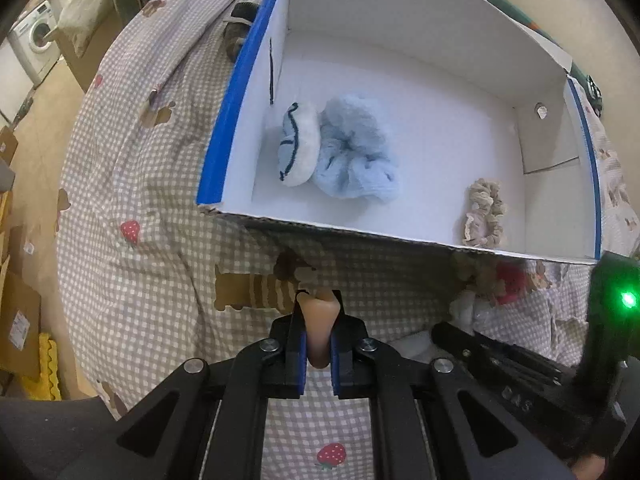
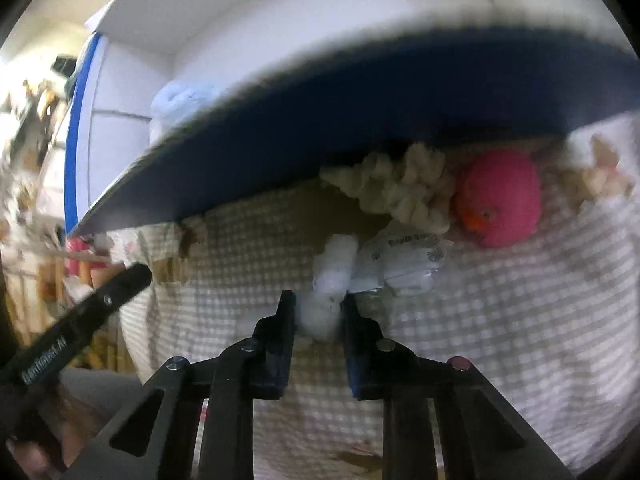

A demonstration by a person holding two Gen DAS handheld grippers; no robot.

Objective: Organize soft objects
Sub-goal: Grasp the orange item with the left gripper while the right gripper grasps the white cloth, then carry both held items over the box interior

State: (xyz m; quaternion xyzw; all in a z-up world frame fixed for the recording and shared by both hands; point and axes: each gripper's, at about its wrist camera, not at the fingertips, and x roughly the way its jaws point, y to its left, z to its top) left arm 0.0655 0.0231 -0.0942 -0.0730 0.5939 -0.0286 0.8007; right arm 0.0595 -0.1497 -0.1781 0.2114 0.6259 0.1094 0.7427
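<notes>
A white box with blue edges [image 1: 224,160] lies on the checked bedcover. Inside it are a blue fluffy cloth [image 1: 354,152], a white-and-blue soft piece [image 1: 298,146] and a beige scrunchie [image 1: 486,212]. My left gripper [image 1: 319,304] is shut on a peach soft object [image 1: 318,320], just short of the box's near wall. In the right wrist view, my right gripper [image 2: 319,300] is shut on a white fluffy object [image 2: 326,308] below the box's blue side [image 2: 360,120]. A cream scrunchie [image 2: 400,188], a pink ball [image 2: 500,196] and a clear plastic packet [image 2: 404,264] lie just beyond.
The checked bedcover [image 1: 132,184] with strawberry prints drops off at the left. A washing machine [image 1: 34,36] and cardboard boxes [image 1: 20,320] stand on the floor there. The right gripper's body with a green light [image 1: 628,300] is at the left view's right edge.
</notes>
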